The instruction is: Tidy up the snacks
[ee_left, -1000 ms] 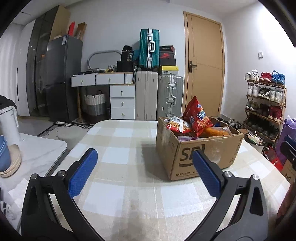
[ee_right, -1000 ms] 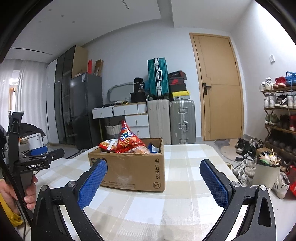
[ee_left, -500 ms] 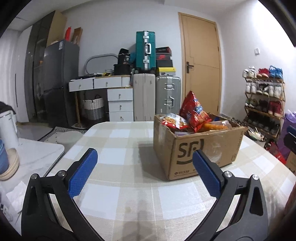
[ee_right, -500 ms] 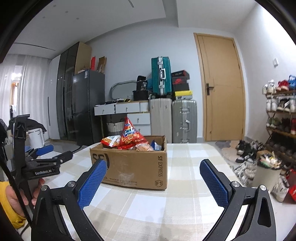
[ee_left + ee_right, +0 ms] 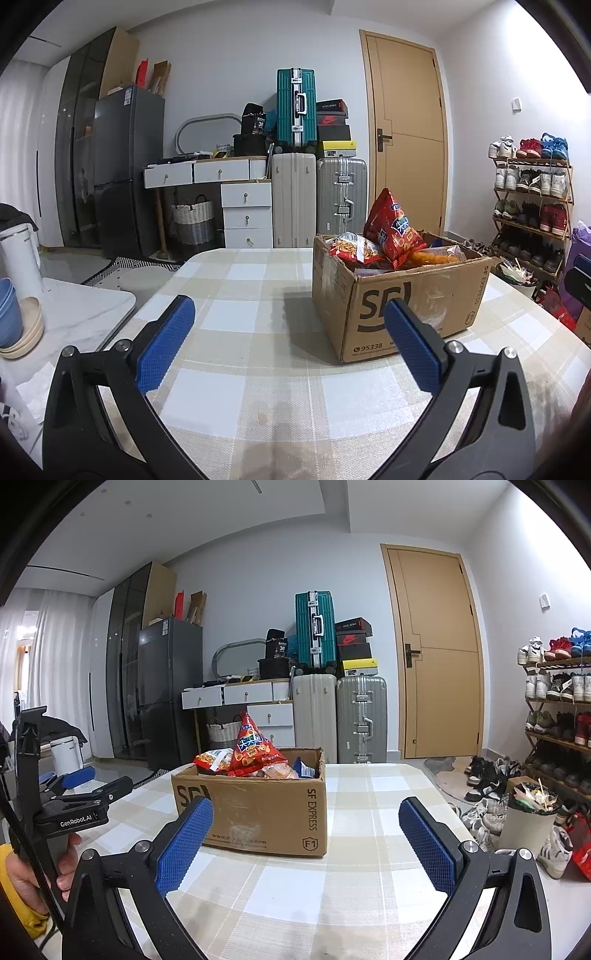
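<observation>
Over the last second both cameras have dropped lower and drawn a little nearer to the cardboard box [image 5: 400, 291], so its printed side now fills more of each view and the snack bags show less from above. The left tongs [image 5: 287, 332] and the right tongs [image 5: 306, 834] are both spread wide with nothing between their blue pads, just as they were a second ago. The snacks are all in the box: a tall red chip bag [image 5: 393, 230] stands up above the rim, a flatter red-and-yellow bag [image 5: 351, 248] leans beside it, and an orange pack [image 5: 434, 255] lies behind. No snack shows on the checked tabletop [image 5: 258, 332]. That fits either bags already gathered in or a box about to be unpacked; the lowering suggests an approach to the box, no more.
</observation>
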Demonstrator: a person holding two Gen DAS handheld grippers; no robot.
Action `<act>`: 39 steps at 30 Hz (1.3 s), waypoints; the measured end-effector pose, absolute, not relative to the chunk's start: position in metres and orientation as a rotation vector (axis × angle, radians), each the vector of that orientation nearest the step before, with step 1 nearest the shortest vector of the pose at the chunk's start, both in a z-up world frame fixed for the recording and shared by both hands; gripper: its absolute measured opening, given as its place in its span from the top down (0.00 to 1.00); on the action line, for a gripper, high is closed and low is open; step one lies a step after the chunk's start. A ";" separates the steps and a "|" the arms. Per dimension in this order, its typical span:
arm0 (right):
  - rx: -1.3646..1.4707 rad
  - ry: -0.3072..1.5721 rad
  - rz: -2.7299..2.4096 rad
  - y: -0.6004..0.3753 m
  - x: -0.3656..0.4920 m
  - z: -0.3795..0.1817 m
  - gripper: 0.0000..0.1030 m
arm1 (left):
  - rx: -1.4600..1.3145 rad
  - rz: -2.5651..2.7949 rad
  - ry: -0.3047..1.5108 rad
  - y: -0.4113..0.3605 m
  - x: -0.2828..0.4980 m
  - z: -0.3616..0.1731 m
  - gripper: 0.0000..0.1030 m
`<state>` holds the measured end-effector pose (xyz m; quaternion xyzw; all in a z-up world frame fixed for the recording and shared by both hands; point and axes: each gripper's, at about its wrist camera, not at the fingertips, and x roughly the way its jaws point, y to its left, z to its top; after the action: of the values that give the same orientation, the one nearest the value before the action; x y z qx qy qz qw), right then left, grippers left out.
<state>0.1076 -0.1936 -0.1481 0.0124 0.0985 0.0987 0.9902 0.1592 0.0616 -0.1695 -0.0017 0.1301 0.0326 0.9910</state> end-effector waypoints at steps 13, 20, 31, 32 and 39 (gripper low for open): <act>0.024 0.205 0.205 -0.192 0.108 -0.149 0.01 | 0.003 0.062 0.250 0.062 0.151 -0.167 0.00; 0.023 0.207 0.203 -0.192 0.108 -0.150 0.01 | 0.003 0.082 0.249 0.060 0.144 -0.164 0.00; 0.022 0.211 0.203 -0.191 0.107 -0.150 0.01 | -0.007 0.078 0.248 0.060 0.144 -0.163 0.00; 0.022 0.211 0.202 -0.191 0.107 -0.150 0.01 | -0.008 0.076 0.249 0.060 0.143 -0.161 0.00; 0.022 0.210 0.203 -0.192 0.108 -0.149 0.01 | -0.010 0.072 0.250 0.059 0.144 -0.162 0.00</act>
<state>0.1075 -0.1923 -0.1489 0.0109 0.1048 0.1010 0.9893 0.1444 0.0592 -0.1622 -0.0049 0.1247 0.0360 0.9915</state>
